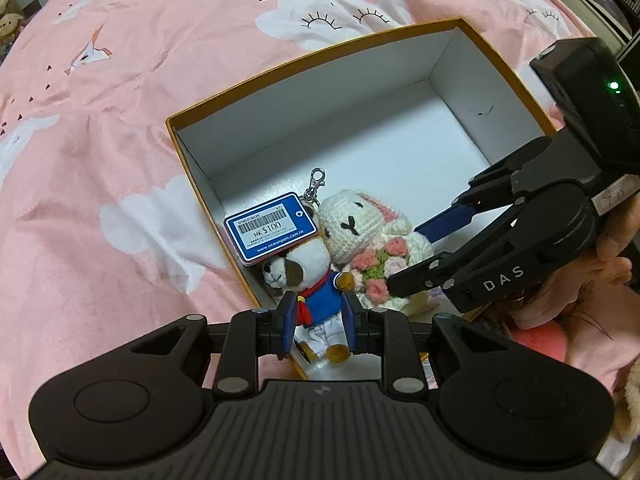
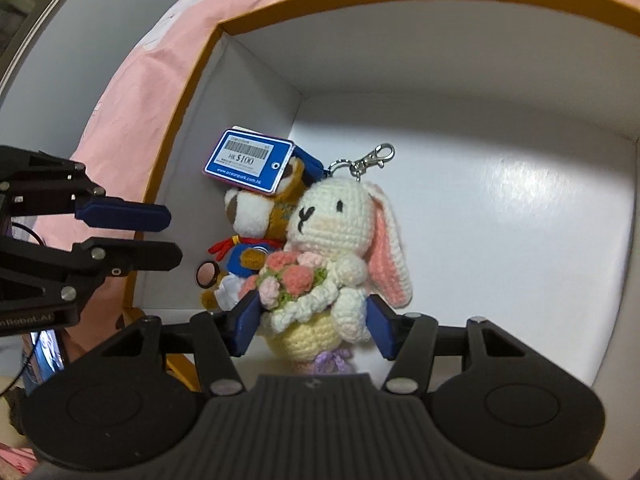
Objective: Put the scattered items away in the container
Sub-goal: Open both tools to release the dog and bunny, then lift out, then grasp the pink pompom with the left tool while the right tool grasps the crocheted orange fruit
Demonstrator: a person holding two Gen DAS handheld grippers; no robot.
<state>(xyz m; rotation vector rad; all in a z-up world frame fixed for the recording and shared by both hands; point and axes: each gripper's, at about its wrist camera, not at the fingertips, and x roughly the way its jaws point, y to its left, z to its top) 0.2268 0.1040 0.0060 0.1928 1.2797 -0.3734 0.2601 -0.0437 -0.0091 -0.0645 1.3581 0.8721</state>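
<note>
Bedspread [image 1: 120, 152]: pink cloth printed with white clouds and small birds, covering the whole surface and carrying everything listed below. Box [image 1: 280, 66]: open rectangular container with mustard-yellow outer walls and rim and a white interior, resting on the bedspread; most of its floor is bare, and both toys sit together in the one corner nearest the two grippers. Right gripper [image 2: 312, 328]: black frame, blue pads, reaching into the box from the side; its jaws stand fairly wide to either side of the rabbit's lower body, the pads just beside the wool, and whether they press on it I cannot tell; a person's hand [image 1: 616, 248] grips its handle. Left gripper [image 1: 320, 322]: same make, pointing steeply down at the box's near corner, jaws drawn narrow with a pad on each flank of the dog's blue jacket, closed on the toy. Crochet rabbit [image 2: 332, 216]: cream wool, pink-lined drooping ear, holding a pink and green knitted bouquet, upright on the box floor and touching the dog toy beside it. Plush dog [image 1: 296, 264]: white and brown face, blue jacket, red neckerchief, white trousers, standing against the box wall in that corner. Price tag [image 1: 270, 228]: blue-bordered card with a barcode, resting on the dog's head. Metal clasp [image 1: 316, 180]: silver, just above the tag, between the two toys' heads.
</note>
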